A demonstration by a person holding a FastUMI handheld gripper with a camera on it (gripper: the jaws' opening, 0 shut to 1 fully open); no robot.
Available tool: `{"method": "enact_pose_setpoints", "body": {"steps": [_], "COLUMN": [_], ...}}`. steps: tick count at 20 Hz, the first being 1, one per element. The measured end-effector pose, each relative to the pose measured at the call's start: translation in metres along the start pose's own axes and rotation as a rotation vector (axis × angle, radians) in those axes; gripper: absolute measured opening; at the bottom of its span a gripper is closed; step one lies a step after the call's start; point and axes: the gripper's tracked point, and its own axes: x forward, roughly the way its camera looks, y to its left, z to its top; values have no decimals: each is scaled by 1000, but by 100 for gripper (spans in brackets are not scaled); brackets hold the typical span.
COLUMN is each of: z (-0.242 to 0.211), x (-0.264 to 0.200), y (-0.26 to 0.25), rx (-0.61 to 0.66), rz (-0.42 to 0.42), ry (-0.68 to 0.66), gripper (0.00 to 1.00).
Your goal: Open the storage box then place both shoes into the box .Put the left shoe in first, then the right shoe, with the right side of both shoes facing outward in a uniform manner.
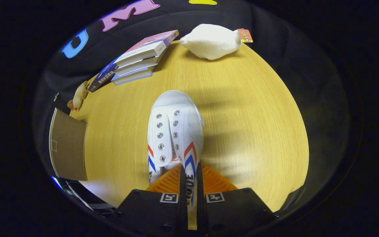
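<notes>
My gripper [189, 184] is clamping a white canvas sneaker with red and blue chevron stripes [175, 131] by its side wall: the two fingers are standing close together with only a narrow slot between them, and the strip of the shoe's collar that carries printed lettering is running down through that slot, so both fingers are pressing on it. The heel end is sitting at my fingertips and the rounded rubber toe is pointing straight ahead, away from me. The shoe has no laces; two rows of metal eyelets are showing along the opened flaps, and a red mark is peeking out on the insole just ahead of the fingers. I cannot tell whether the sole is resting on the surface or hanging just above it.

Under and around the shoe, the pale wood-grain round tabletop [248, 131] is spreading out, with soft shadows lying across it to the right of the shoe.

Off to my left, near the table's edge, a brown cardboard flap of the storage box [68, 148] is standing open, well apart from the shoe. Just beyond it a small tan plush toy [79, 95] is lying at the rim. Farther ahead and to the left, a stack of paperback books with a pink-covered one on top [137, 59] is sitting at an angle. Beyond the toe, at the far edge, a white fluffy plush with an orange hang tag [212, 41] is resting.
</notes>
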Motion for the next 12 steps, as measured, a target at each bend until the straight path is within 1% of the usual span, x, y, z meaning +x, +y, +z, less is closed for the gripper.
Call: {"method": "enact_pose_setpoints", "body": {"steps": [1,2,3,6,8,12], "z": [0,0,0,-1,2,11], "x": [0,1,-2,-11,-22,-63], "y": [0,0,1,15,24,57], "rx": [4,12,25,135,153,151], "rz": [-4,-5,-2,27,26,35], "ry": [-2,-9,-8,-2,-28,-79], "gripper": [9,9,6,6,5,6]}}
